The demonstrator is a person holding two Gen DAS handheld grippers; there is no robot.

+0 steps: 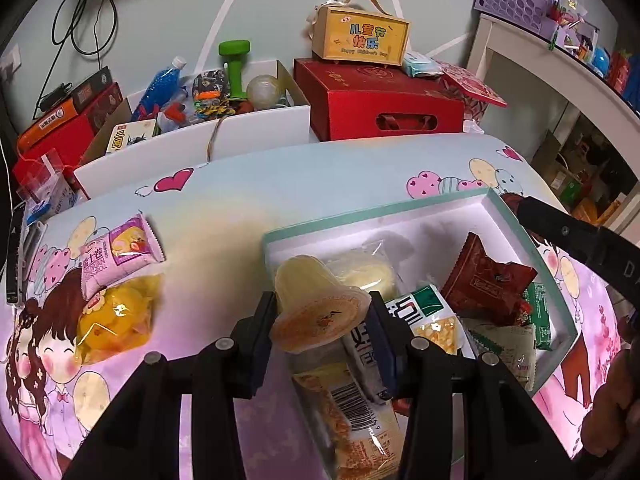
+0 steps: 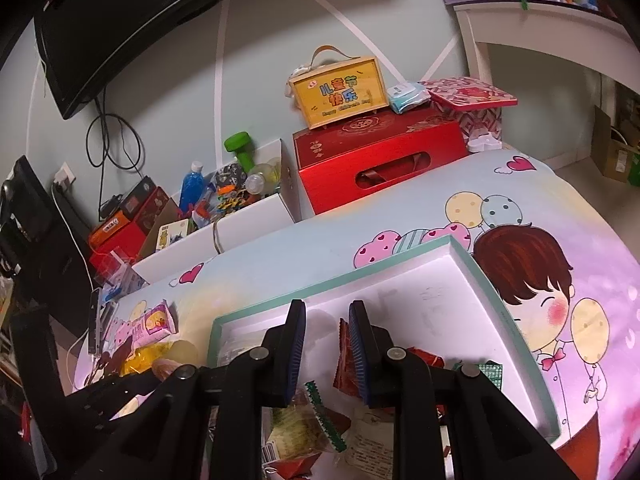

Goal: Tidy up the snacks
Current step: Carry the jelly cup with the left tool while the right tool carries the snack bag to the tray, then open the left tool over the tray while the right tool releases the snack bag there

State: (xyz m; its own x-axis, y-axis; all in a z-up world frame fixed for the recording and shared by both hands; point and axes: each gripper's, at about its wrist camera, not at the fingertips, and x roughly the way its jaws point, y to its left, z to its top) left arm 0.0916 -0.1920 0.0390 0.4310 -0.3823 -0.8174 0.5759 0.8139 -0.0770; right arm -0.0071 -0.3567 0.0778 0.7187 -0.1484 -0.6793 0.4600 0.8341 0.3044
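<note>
My left gripper is shut on a yellow jelly cup and holds it tilted just above the near left corner of the white, teal-rimmed box. Inside the box lie a red packet, a green-and-white packet, a pale cake packet and an orange barcode packet. A pink packet and a yellow bag lie on the cartoon tablecloth left of the box. My right gripper hovers over the box, shut and holding nothing, above the red packet.
Behind the table stand a red gift box with a yellow wooden case on top and a white carton full of toys with a green dumbbell. A white shelf is on the right. A dark screen hangs upper left.
</note>
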